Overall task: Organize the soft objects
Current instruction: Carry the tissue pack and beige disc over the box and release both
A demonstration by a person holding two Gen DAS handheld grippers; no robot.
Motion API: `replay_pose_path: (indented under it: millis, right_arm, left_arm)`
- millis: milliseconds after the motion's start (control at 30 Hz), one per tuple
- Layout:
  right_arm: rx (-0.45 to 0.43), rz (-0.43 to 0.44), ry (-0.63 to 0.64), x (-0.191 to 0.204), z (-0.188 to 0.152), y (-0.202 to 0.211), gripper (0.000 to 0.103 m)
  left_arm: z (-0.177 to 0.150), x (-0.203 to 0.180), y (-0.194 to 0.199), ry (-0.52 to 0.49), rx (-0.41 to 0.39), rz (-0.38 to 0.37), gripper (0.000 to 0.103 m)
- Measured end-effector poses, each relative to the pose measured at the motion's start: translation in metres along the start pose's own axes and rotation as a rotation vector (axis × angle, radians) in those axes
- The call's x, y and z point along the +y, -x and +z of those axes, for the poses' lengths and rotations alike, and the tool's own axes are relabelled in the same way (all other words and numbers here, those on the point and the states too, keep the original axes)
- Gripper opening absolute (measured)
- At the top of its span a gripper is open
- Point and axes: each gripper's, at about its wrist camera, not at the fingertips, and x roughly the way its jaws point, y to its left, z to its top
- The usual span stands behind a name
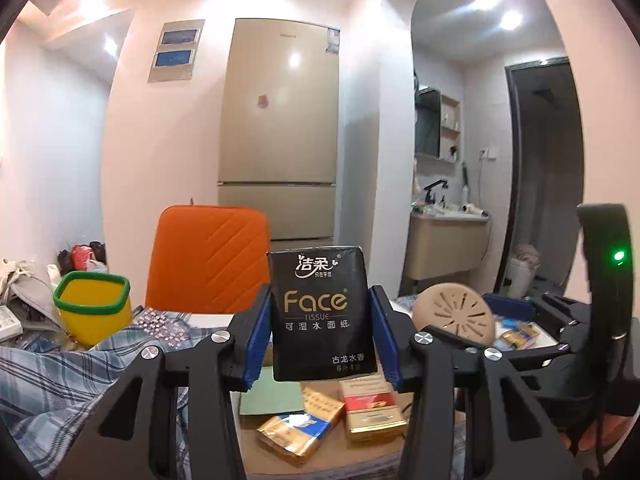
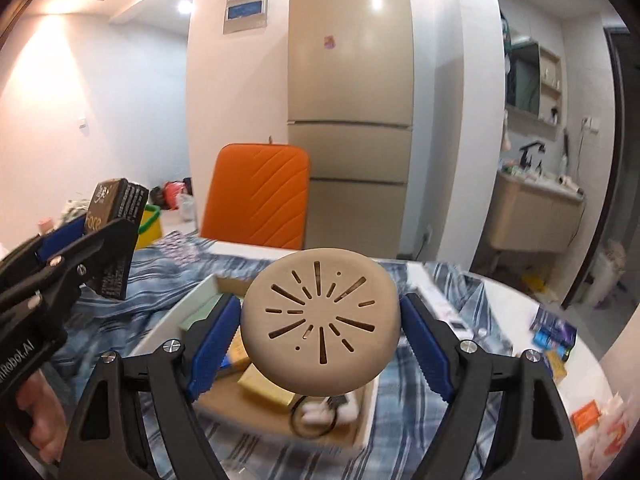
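Note:
My left gripper (image 1: 320,320) is shut on a black "Face" tissue pack (image 1: 322,312) and holds it upright above the table; the pack also shows in the right wrist view (image 2: 114,208). My right gripper (image 2: 320,320) is shut on a round beige cushion-like disc with slit cut-outs (image 2: 320,316), held above a shallow box; the disc also shows at the right of the left wrist view (image 1: 452,308). Below lie gold and blue tissue packs (image 1: 296,432) and a red and gold pack (image 1: 370,410) in the box.
A shallow white-walled box (image 2: 192,300) rests on a blue plaid cloth (image 2: 168,276). A yellow bin with green rim (image 1: 94,308) stands at the left. An orange chair back (image 1: 210,260) is behind the table, a fridge (image 2: 350,100) beyond. Small packets (image 2: 554,336) lie at the right.

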Motion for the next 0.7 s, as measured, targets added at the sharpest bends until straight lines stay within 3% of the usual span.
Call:
replay_pose_path:
  millis: [167, 433, 700]
  right_arm:
    - [-0.011, -0.013, 0.0, 0.001, -0.017, -0.023, 0.083]
    - [0.063, 0.029, -0.013, -0.001, -0.03, -0.043, 0.084]
    - [0.202, 0.09, -0.041, -0.008, -0.042, -0.076, 0.083]
  left_arm:
    - [-0.019, 0.004, -0.016, -0.03, 0.04, 0.034, 0.045]
    - [-0.025, 0.012, -0.024, 0.017, 0.091, 0.019, 0.046]
    - [-0.028, 0.009, -0.03, 0.006, 0.127, 0.017, 0.046]
